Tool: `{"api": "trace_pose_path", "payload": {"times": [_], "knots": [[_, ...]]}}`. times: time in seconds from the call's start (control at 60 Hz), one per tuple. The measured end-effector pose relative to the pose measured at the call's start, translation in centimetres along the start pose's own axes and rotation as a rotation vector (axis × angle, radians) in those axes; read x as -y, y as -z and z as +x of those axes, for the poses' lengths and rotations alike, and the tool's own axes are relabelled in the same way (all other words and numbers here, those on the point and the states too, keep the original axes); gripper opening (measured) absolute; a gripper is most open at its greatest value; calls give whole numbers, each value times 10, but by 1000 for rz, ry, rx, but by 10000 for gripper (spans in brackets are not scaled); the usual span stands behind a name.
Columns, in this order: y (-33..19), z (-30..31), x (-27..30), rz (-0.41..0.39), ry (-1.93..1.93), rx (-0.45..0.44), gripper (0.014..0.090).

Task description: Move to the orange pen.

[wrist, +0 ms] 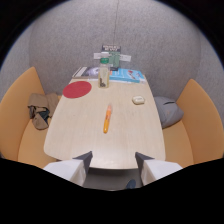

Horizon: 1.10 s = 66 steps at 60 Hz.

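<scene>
Jaws of the gripper (113,167) stand spread with nothing between them at the bottom of the frame; the orange pen (107,120) lies mid-frame on the tabletop (75,135), well beyond them.

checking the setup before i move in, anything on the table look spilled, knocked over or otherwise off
Nothing stands out. The orange pen lies flat mid-table, beyond the open gripper. The bottle stands upright, the red disc lies flat, and no spill shows.
</scene>
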Motion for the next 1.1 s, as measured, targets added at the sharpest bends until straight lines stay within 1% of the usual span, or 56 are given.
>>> {"api": "trace_pose_path", "payload": {"times": [0.45,0.667,0.817,1.1], "knots": [[-16,-7,1,-22,-9,13,873],[-49,-10,14,-20,-34,-2,872],[-86,-9,26,-19,-30,-20,871],[-136,-14,62,-6,-44,-23,871]]}}
